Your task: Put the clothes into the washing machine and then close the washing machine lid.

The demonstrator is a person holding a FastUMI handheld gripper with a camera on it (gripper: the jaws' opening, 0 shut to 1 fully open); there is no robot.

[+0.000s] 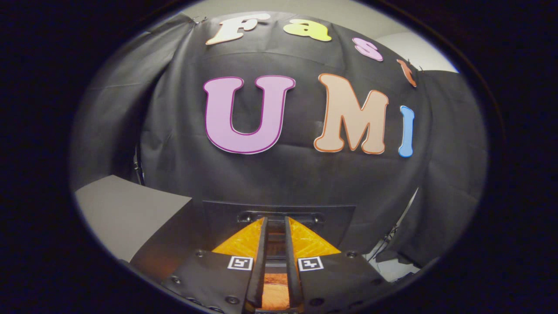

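Observation:
My gripper points level at the black cloth wall. Its two orange fingers with black inner pads stand almost together, with only a thin slit between them and no cloth in it. A black plate with two screws sits right at the fingertips. Low in the slit, near the gripper's body, an orange-brown surface shows; what it is I cannot tell.
A flat grey surface lies to the left of the fingers, its edge running toward the wall. To the right, the cloth hangs short of a pale floor, where cables trail.

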